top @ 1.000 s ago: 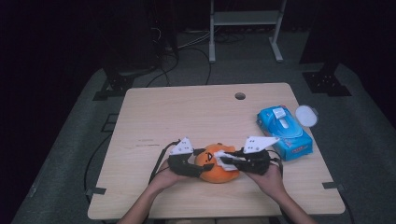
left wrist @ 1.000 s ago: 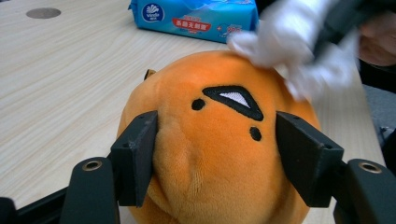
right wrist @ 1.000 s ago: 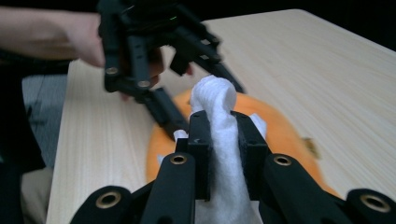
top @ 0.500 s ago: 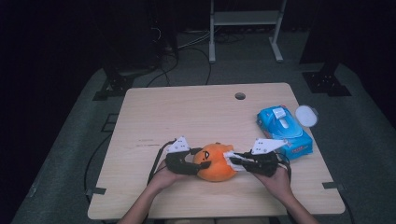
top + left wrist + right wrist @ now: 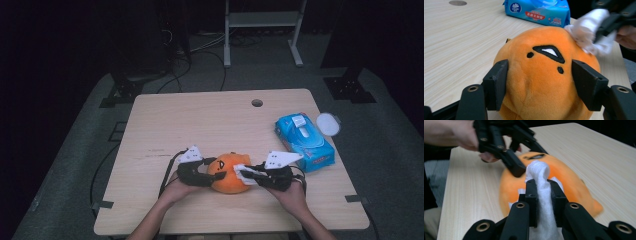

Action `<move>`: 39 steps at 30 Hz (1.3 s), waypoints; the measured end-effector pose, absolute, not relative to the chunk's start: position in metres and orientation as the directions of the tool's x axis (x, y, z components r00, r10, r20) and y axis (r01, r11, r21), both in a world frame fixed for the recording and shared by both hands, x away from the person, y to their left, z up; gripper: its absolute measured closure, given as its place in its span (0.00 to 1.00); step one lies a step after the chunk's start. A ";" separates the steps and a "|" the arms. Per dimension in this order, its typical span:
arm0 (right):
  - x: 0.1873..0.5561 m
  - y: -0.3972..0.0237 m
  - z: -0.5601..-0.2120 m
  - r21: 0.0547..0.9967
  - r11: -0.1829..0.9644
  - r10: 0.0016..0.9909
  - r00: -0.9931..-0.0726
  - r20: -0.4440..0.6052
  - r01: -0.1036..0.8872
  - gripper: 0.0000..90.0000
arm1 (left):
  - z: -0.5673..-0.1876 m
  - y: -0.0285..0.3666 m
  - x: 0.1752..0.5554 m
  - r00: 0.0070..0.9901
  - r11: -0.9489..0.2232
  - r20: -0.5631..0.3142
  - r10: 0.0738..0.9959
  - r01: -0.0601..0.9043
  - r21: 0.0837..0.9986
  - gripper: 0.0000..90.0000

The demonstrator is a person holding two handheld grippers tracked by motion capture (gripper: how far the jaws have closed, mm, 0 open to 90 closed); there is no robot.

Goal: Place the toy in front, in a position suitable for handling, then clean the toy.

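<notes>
An orange plush toy point(image 5: 231, 172) with a black stitched face lies near the table's front edge. My left gripper point(image 5: 209, 172) grips it from the left. In the left gripper view the pads point(image 5: 499, 82) press into both sides of the plush point(image 5: 539, 75). These jaws have just been opening a little, and the plush is still between them. My right gripper point(image 5: 246, 175) comes in from the right, shut on a folded white wipe point(image 5: 537, 172). The wipe's tip point(image 5: 589, 27) rests on the plush's top point(image 5: 564, 177).
A blue pack of wet wipes point(image 5: 304, 141) lies at the table's right edge, with a white round lid point(image 5: 328, 123) beside it. A cable hole point(image 5: 257, 103) sits at the back of the wooden table point(image 5: 200, 125). Dark floor, cables and stands surround it.
My right gripper has shifted the wipe slightly across the plush's right side. The left hand has stayed put on the plush.
</notes>
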State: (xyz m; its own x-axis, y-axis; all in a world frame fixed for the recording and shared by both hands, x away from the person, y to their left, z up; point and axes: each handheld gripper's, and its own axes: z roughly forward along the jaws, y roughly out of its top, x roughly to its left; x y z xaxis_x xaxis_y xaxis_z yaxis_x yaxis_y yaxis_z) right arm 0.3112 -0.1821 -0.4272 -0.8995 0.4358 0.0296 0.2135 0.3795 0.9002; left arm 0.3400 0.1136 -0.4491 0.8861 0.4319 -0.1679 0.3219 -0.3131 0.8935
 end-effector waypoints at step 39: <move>0.312 -0.183 -0.425 0.907 0.358 0.479 -0.877 0.027 0.223 0.88 | -0.450 0.116 0.343 0.896 -0.331 -0.161 0.413 0.312 0.890 0.34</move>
State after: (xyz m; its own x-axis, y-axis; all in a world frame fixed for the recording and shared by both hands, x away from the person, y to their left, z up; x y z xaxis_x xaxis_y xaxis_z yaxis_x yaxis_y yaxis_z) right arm 0.3123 -0.1829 -0.4249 -0.8772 0.4794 0.0266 0.2230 0.3578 0.9068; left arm 0.3426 0.1155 -0.4499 0.8964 0.4130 -0.1608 0.3124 -0.3314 0.8903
